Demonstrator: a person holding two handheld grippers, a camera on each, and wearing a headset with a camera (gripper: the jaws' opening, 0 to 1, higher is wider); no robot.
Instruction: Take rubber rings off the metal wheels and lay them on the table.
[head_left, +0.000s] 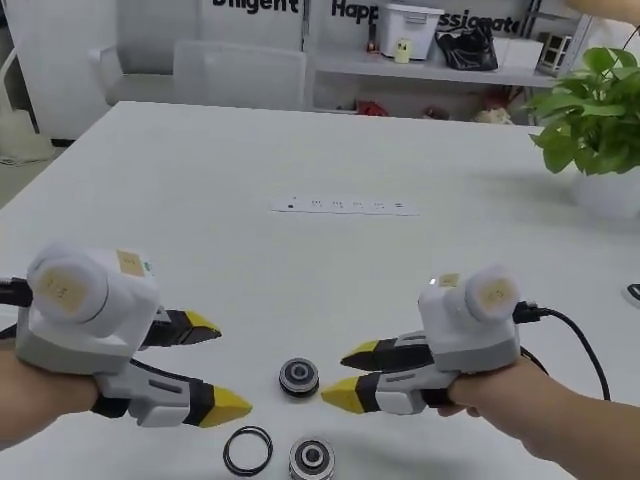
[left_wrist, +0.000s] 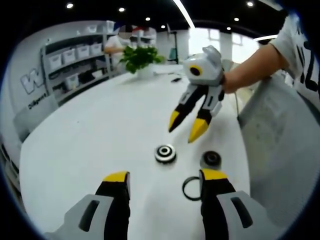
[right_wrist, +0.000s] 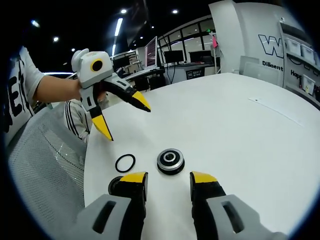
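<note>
Head view puts me between rings: one rubber ring (head_left: 247, 448) already lies flat on the table (head_left: 200, 170), near me and just left of the nearer metal wheel (head_left: 312, 458). The farther wheel (head_left: 299, 376) sits between my two claws, and its dark rim suggests its rubber is still on, so I judge it is next. That calls for one claw to pin the wheel while the other peels. My left gripper (head_left: 230, 365) and right gripper (head_left: 335, 375) both hover with jaws apart, the left wider, holding and touching nothing.
</note>
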